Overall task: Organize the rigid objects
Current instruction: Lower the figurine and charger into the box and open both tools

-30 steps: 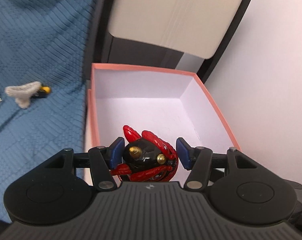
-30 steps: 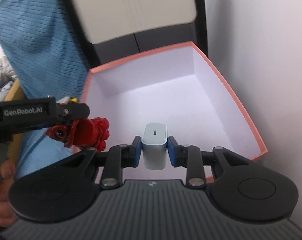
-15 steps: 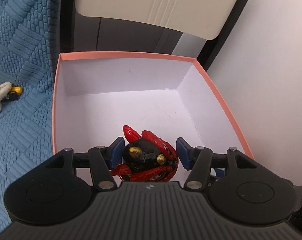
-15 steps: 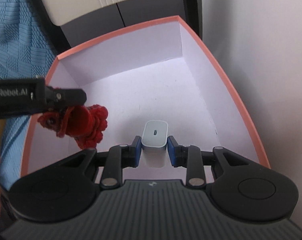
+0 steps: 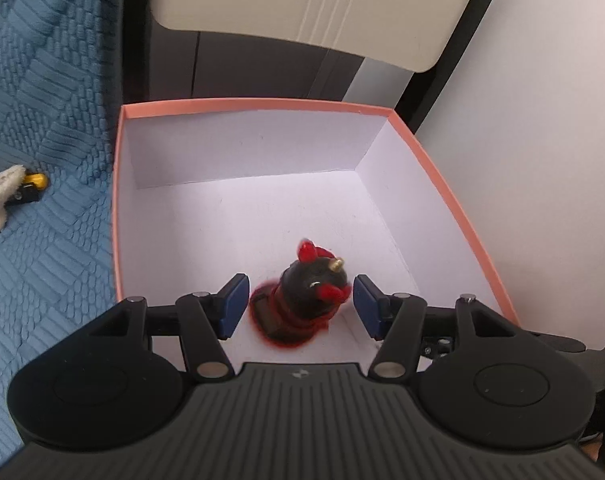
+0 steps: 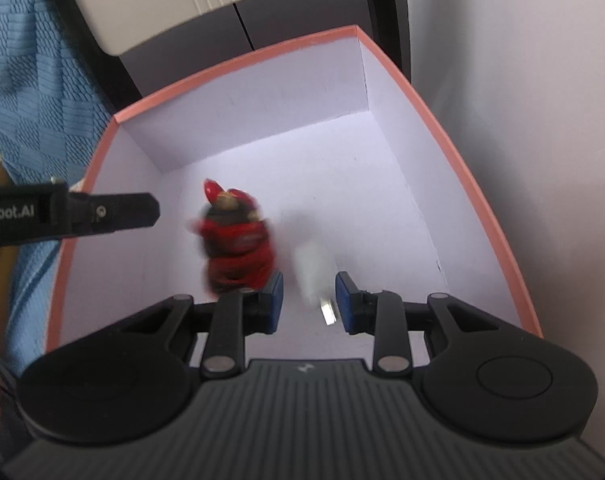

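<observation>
Both grippers are held over the open pink-rimmed box (image 5: 117, 216), white inside, w/ nothing gripped in either.

Left gripper (image 5: 300, 304): jaws stand wide, blue pads clear of the red-and-black figurine (image 5: 308, 300) on both sides. Figurine is seen blurred, below and between the pads, over the near part of the box floor; contact w/ the floor cannot be told. Gold horn and red tufts are seen at its top.

Right gripper (image 6: 309, 300): jaws parted to a moderate gap, pads not pressing anything. White charger (image 6: 312, 270) is seen smeared by blur between the pads, nearer the right one, metal prong end toward the camera. It is no longer clamped as it was half a sec ago; the figurine likewise has left the left pads since then. Whether the charger rests on the floor cannot be told.

In the right wrist view the figurine (image 6: 236, 244) is just left of the charger, apart from it, and a finger of the left gripper (image 6: 114, 214) juts in from the left edge above the box's left wall.

Outside the box, left: blue textured cloth (image 5: 42, 160) w/ a small cream item (image 5: 0, 196) and a yellow-and-black piece (image 5: 32, 186) on it. Far side: beige panel (image 5: 302, 8) on a dark frame. Right: white wall (image 5: 542, 140).
</observation>
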